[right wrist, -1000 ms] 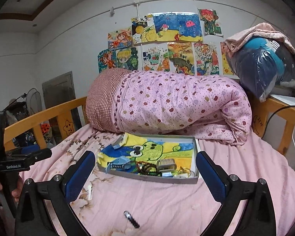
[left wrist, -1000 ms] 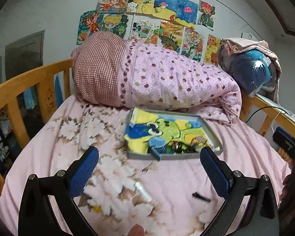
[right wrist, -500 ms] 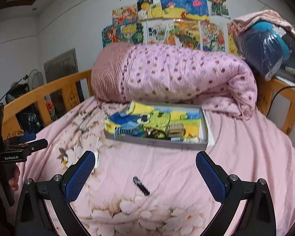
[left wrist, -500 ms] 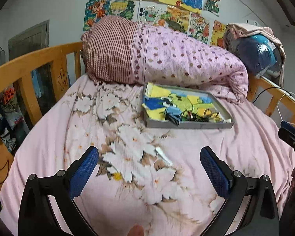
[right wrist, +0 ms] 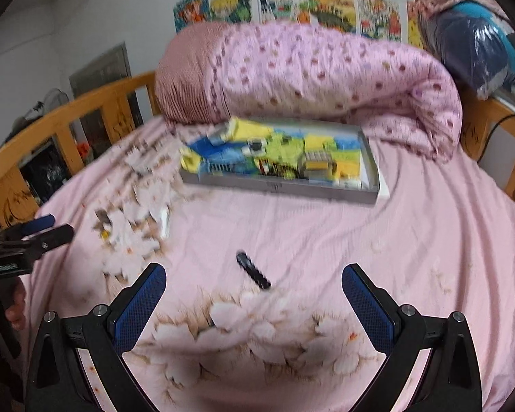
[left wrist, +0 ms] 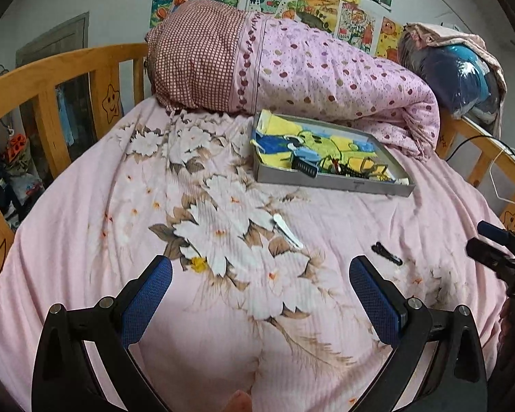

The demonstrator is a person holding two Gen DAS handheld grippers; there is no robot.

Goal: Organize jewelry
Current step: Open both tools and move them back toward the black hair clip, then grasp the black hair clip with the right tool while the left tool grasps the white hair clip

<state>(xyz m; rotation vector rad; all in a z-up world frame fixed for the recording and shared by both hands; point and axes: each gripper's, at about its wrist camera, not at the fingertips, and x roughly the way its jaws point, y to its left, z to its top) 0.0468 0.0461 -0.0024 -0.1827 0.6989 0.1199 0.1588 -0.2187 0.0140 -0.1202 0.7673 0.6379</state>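
A black hair clip (right wrist: pixel 253 271) lies on the pink floral bedsheet (left wrist: pixel 86 206), ahead of the right gripper (right wrist: pixel 254 286), whose jaws are spread wide and empty. A white clip (left wrist: pixel 287 230) lies just left of it, ahead of the left gripper (left wrist: pixel 261 276), also released. Farther back, the grey tray (left wrist: pixel 329 182) of jewelry sits against the rolled quilt (left wrist: pixel 326 75)

Open bedsheet (left wrist: pixel 223 309) lies ahead of both spread grippers, interrupted only by a white hair clip (left wrist: pixel 287 231) and a black hair clip (left wrist: pixel 387 253), well apart. The grey tray (left wrist: pixel 329 182) sits beyond. A rolled quilt (left wrist: pixel 326 75) blocks the far side; wooden bed rails (left wrist: pixel 48 79) bound both sides.
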